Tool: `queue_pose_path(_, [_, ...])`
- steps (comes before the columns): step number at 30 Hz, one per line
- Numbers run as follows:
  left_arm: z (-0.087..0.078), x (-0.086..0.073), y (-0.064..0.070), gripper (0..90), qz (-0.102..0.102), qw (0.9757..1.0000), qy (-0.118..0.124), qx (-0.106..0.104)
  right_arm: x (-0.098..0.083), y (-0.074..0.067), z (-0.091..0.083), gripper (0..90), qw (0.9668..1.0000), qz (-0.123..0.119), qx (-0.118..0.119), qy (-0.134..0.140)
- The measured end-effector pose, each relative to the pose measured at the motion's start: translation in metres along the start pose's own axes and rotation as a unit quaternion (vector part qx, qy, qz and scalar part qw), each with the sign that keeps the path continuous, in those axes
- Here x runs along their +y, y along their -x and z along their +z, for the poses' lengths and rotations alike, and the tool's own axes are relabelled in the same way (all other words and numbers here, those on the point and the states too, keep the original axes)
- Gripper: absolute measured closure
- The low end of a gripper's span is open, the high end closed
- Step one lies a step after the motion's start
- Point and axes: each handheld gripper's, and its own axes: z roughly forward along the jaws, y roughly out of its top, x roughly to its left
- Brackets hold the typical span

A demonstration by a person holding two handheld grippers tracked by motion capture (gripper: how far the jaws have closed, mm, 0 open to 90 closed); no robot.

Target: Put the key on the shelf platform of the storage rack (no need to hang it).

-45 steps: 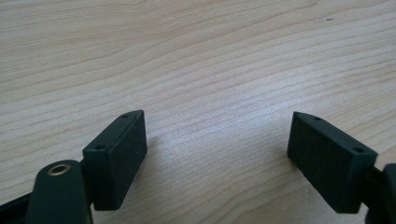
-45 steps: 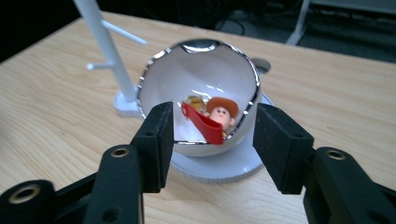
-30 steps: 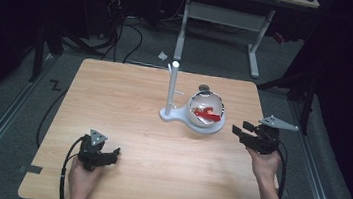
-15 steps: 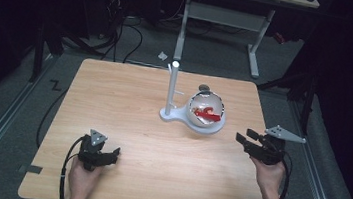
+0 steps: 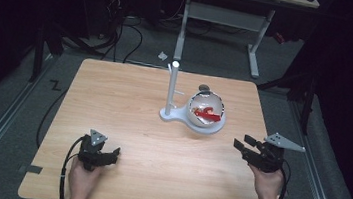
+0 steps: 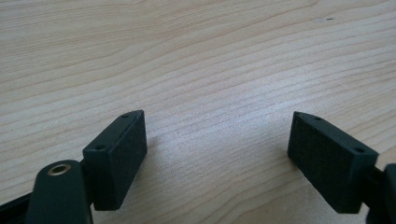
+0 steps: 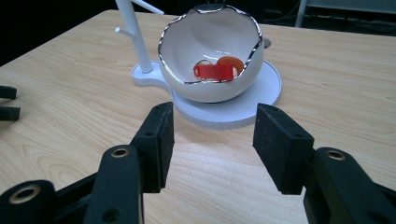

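A white bowl shaped like a cracked eggshell stands on a white base with an upright post, right of the table's middle. Inside the bowl lies a small red piece with orange bits behind it. My right gripper hovers near the table's right edge, in front of the bowl and apart from it. Its jaws stand open with nothing between them. My left gripper rests at the near left, open over bare wood.
The wooden table is bare apart from the stand. Around it lie a dark floor, cables and the legs of another desk behind. The left gripper's jaw tips peek in at the left edge of the right gripper view.
My right gripper has drawn back toward the near edge of the table, a little farther from the bowl. The left gripper has stayed where it was.
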Motion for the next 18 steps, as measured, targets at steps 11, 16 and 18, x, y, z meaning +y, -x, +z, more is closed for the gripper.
queue_pose_path(11, [0.0, 0.0, 0.0, 20.0, 0.0, 1.0, 0.0, 0.0, -0.013, -0.01, 0.009, 48.6, 0.9999, -0.002, 0.012, -0.011])
queue_pose_path(16, [0.0, 0.0, 0.0, 20.0, -0.001, 1.0, 0.0, 0.0, -0.018, -0.012, 0.015, 48.6, 0.9998, 0.0, 0.015, -0.016])
queue_pose_path(18, [0.0, 0.0, 0.0, 20.0, 0.0, 1.0, 0.0, 0.0, -0.02, -0.014, 0.017, 48.6, 0.9997, 0.002, 0.018, -0.018])
